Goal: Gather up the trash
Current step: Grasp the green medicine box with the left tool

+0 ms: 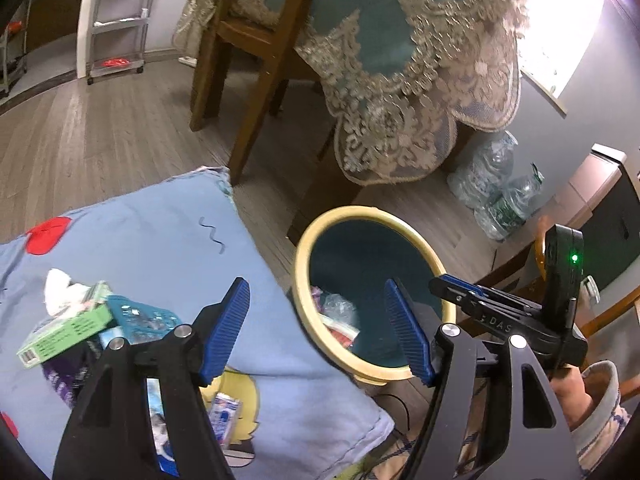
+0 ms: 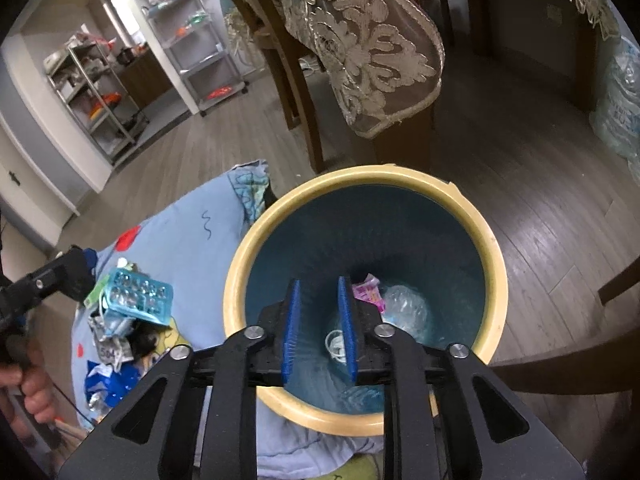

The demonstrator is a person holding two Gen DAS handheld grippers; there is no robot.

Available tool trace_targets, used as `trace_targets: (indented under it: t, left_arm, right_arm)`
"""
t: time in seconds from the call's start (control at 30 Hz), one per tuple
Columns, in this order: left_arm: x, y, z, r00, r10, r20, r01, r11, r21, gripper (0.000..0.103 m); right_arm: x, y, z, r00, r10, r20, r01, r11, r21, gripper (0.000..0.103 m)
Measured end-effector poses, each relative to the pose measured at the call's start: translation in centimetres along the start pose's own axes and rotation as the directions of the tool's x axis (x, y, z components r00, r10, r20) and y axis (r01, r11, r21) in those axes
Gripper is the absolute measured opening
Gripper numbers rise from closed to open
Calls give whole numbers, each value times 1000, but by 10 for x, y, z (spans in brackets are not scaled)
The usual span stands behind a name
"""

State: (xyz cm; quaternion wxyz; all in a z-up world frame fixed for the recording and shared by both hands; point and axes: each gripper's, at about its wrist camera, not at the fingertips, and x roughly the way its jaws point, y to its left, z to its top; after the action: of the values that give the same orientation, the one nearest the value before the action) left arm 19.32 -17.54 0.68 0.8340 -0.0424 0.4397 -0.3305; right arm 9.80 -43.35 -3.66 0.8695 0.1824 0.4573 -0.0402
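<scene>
A round bin with a cream rim [image 2: 236,280] and dark teal inside stands on the floor beside a light blue blanket [image 1: 168,240]. My right gripper [image 2: 320,282] hangs over the bin's mouth, open a little, with nothing between its blue pads. Below it in the bin lie a pink wrapper [image 2: 366,292], clear crumpled plastic [image 2: 404,312] and a white cord [image 2: 334,344]. My left gripper [image 1: 316,286] is open wide and empty, above the blanket's edge next to the bin rim [image 1: 304,256]. Trash on the blanket includes a green box [image 1: 66,330], a white tissue [image 1: 60,288] and a teal blister tray [image 1: 140,318].
A wooden chair [image 1: 256,80] and a table under a teal cloth with lace trim [image 1: 400,92] stand just behind the bin. Clear plastic bottles [image 1: 492,188] lie on the wood floor to the right. A wheeled rack [image 1: 120,20] stands far left. A hand [image 2: 32,392] holds the left gripper.
</scene>
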Motion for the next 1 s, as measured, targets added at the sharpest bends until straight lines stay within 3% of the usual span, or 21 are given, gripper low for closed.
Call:
trace_targets:
  t: [0.23,0.53,0.8,1.0]
  left_arm:
    - [-24,29,-3,998,51,32,-50,998,-29,69]
    - [-62,95,-7,984,163,72,-150,975,-162,69]
    - [-79,163,-14,965,260,38,-238,927,-290,69]
    - [-74,181,-11,966,258,-21,-255,931,-260,69]
  right_arm:
    - [-3,9,1,999,36,10,-36,999,1,37]
    - [-1,41,0,995,95,0,-95,994,-61,45]
    - [4,71,-4,987,157,-31,-159,982,-105,45]
    - [8,104,-10,978,197,-69,-206,963,-171,45]
